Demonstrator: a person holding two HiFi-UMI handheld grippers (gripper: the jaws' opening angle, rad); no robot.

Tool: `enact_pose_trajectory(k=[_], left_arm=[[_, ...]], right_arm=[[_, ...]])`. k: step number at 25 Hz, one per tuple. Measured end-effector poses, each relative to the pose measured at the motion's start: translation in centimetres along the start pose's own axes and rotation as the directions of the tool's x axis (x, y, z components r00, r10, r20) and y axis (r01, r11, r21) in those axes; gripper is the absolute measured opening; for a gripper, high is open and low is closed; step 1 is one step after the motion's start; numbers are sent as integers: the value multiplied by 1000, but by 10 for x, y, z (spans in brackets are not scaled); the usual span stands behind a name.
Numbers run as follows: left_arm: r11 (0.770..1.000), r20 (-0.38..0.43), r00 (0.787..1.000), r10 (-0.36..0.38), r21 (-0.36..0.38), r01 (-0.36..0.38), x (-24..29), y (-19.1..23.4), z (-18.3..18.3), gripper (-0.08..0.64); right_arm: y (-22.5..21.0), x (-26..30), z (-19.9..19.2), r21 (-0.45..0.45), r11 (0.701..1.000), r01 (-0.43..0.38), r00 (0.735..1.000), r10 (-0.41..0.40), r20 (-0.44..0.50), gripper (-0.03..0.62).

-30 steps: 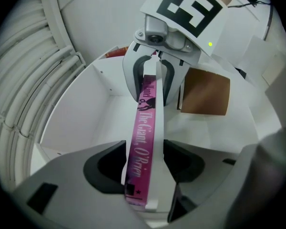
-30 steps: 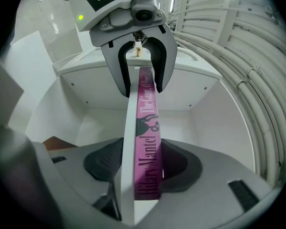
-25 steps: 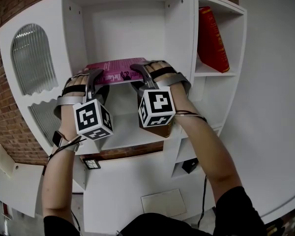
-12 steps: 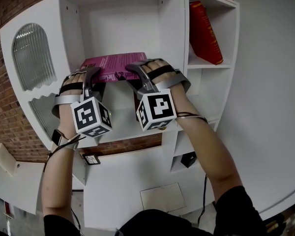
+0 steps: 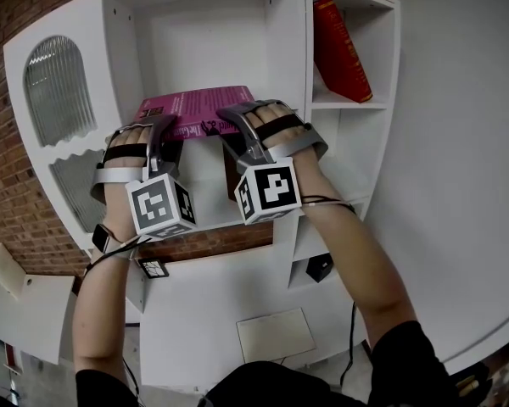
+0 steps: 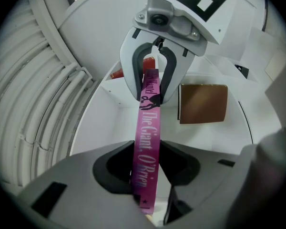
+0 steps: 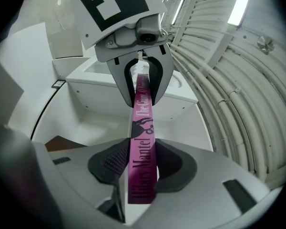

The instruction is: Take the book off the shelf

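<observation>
Left gripper (image 6: 146,168), grey moulded plastic with dark ribbed pads, is closing its 2 jaws on the thin magenta paperback book (image 5: 195,108); the spine stands between the pads and both pads meet the covers. Right gripper (image 7: 142,171), of the same make, clamps the same spine further along, its jaws pressed to both covers. Each gripper carries 1 white cube with black square markers, left (image 5: 161,209) and right (image 5: 267,192), and is strapped to a bare hand. The book lies flat, spine towards the person, with pale and black lettering running along its length. It sits in the opening of the central compartment of the white painted shelf unit (image 5: 204,24), raised above the smooth board below. On that board, just beside the right gripper, rests a flat brown rectangular object (image 6: 202,103); its material cannot be told. A thick red hardback (image 5: 339,49) leans tilted in the narrow upper right compartment. An arched panel of ribbed glass (image 5: 58,91) is set in the unit's left side, and rough red brick wall (image 5: 8,219) shows behind.
</observation>
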State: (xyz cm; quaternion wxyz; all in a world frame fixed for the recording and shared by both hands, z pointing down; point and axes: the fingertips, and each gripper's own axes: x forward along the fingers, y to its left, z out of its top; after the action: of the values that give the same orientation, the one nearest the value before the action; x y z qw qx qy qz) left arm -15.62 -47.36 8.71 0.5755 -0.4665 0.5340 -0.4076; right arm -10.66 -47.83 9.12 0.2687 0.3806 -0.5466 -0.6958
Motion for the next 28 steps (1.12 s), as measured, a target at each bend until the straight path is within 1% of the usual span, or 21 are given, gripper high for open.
enact_pose_trajectory(k=[4,10,18,23,28], left_arm=[[1000,2,1000,7,7,-7,-16,1,10,152],[999,-13,999,32,22,-31,-42,0,17,152],[999,-33,999,33,27,-32,-86,-4,25,152],[1000,-37,999,6,20,-5,-108,-19,26,150],[999,-36,999,-40,-2,40,-119,-44,27,150]], right_arm=[[-4,-14,4,7,1000,27,1000,-27,-8,149],[-3,-38,15,9,999,45,999,-45,-2,147],[-1,-74,36,19,999,39,999,-39,9,147],[13,-93,49,31,999,20,1000,-20,9,147],[38,-104,54,44,999,-22,1000,22,4,147]])
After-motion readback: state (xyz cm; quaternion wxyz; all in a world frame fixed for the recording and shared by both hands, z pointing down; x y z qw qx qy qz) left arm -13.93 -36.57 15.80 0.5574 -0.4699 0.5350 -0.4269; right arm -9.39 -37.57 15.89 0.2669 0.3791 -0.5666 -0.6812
